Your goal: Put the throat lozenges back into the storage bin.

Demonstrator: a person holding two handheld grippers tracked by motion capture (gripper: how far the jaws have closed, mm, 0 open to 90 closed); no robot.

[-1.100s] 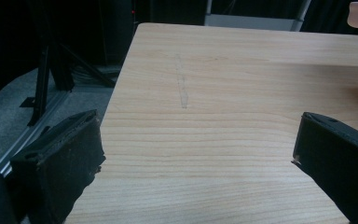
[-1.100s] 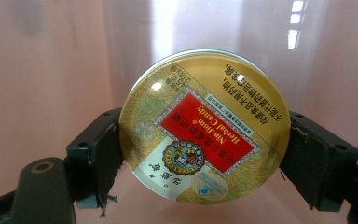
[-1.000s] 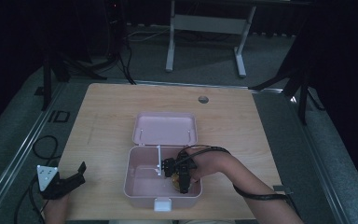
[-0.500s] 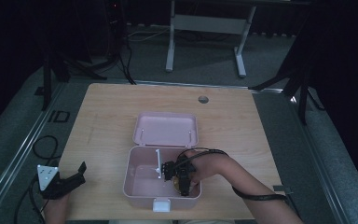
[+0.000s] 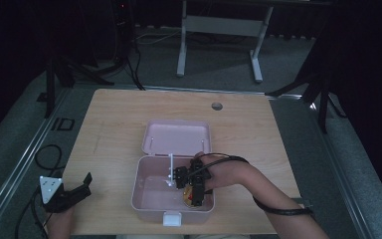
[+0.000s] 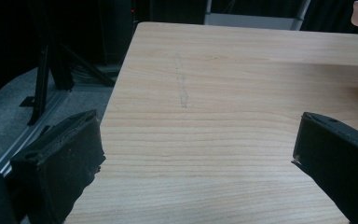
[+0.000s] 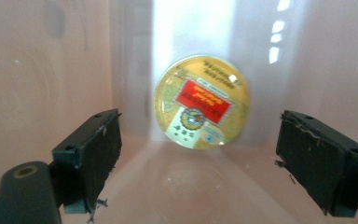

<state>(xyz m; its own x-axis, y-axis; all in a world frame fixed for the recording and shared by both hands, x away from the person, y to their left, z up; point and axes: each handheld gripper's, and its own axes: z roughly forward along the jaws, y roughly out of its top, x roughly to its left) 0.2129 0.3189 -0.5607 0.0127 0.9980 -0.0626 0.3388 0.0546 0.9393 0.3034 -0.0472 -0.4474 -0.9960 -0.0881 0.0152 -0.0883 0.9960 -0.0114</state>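
A pink box (image 5: pixel 139 185) stands open at the table's near middle, its lid (image 5: pixel 176 137) lying back behind it. In its near right corner is a round gold tin with a red label (image 5: pixel 188 202). My right gripper (image 5: pixel 194 191) reaches down into the box, right above the tin. In the right gripper view the tin (image 7: pixel 201 101) lies against the pink wall just beyond the right gripper (image 7: pixel 205 158), whose jaws stand wide apart and hold nothing. My left gripper (image 5: pixel 83 187) rests open at the table's near left edge, far from the box.
A thin white piece (image 5: pixel 170 169) stands up inside the box near its far wall, and a white latch (image 5: pixel 172 218) sits on the front. Bare wooden table (image 6: pixel 223 70) stretches before the left gripper (image 6: pixel 196 163). A small hole (image 5: pixel 217 106) marks the table's far side.
My right gripper has shifted slightly toward the box's near right corner, closer over the tin. The left gripper has not moved.
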